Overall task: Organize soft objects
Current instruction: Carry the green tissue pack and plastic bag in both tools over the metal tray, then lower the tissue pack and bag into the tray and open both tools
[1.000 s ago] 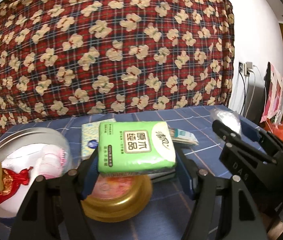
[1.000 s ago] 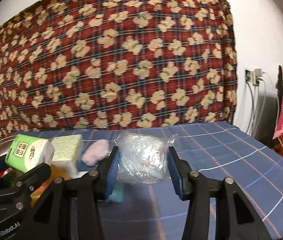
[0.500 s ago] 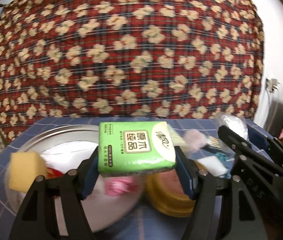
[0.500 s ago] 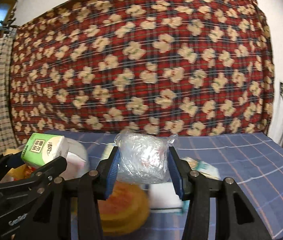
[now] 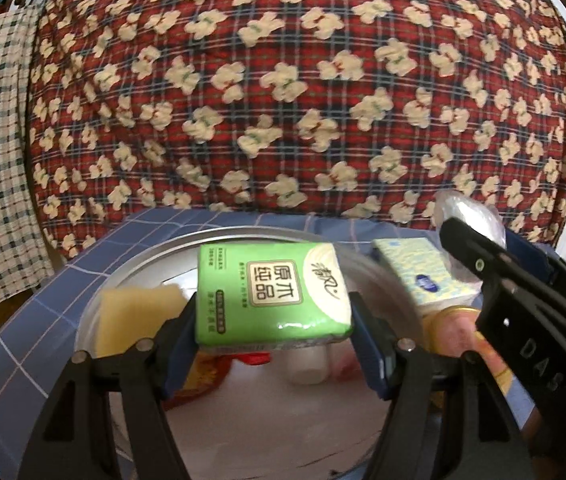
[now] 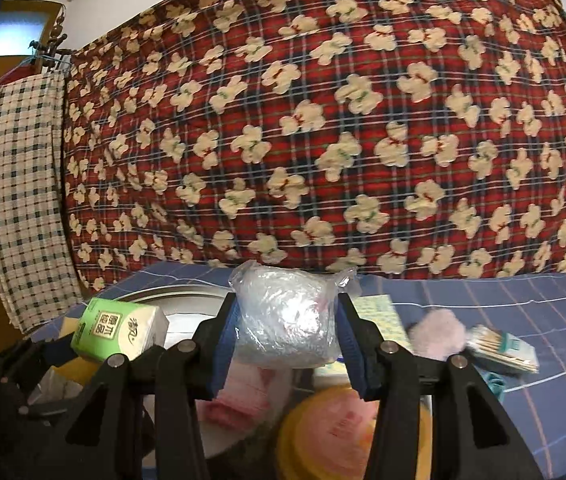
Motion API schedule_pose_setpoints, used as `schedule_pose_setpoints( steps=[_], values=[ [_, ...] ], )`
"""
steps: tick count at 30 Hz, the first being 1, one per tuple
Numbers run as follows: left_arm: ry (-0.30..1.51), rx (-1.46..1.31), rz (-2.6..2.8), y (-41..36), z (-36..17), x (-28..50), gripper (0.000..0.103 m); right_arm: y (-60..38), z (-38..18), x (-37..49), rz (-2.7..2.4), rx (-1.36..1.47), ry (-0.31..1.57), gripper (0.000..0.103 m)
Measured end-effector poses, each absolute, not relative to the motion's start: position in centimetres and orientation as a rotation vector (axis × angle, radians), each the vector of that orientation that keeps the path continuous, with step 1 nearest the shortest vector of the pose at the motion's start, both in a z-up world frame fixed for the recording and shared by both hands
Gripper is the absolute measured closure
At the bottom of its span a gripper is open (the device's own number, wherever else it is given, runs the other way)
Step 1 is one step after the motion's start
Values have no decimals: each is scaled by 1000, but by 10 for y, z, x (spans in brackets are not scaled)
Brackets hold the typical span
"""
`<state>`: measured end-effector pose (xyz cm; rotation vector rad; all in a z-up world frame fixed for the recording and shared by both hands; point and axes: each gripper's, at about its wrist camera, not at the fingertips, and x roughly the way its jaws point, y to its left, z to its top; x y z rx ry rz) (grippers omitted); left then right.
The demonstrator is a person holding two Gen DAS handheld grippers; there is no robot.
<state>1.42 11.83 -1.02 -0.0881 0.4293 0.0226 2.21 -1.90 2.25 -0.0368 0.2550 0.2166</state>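
Over the metal basin (image 5: 155, 264), in the left wrist view, the left hand-held gripper (image 5: 273, 336) clamps a green tissue pack (image 5: 271, 290), a yellow sponge (image 5: 135, 316) behind-left. In the right wrist view, the right hand-held gripper (image 6: 287, 344) squeezes a clear plastic bundle (image 6: 287, 316) above the blue-checked counter (image 6: 523, 308).

Green plastic-wrapped tissue pack (image 5: 273, 294) sits between the pads of left gripper (image 5: 273, 344), above round silver metal basin (image 5: 163, 258) on blue checked tablecloth (image 5: 23, 328). Yellow sponge block (image 5: 131, 316) inside the basin, left of the pack. Pale yellow tissue packet (image 5: 415, 270) right of the basin, yellow round tin lid (image 6: 335, 432) in front of it. Clear crinkled plastic bag bundle (image 6: 287, 320) between the pads of right gripper (image 6: 287, 344), right of the left one. Pink fluffy puff (image 6: 439, 332) and cotton swab packet (image 6: 503, 348) further right. Red plaid flowered cloth (image 6: 323, 120) hangs behind the table
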Motion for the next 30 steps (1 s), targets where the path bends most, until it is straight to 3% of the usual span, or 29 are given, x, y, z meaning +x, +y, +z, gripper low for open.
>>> schedule_pose_setpoints(
  steps=[30],
  values=[
    [533,-4,145,141,-36,33,34,33,-5,74,426,-9,453,52]
  ],
)
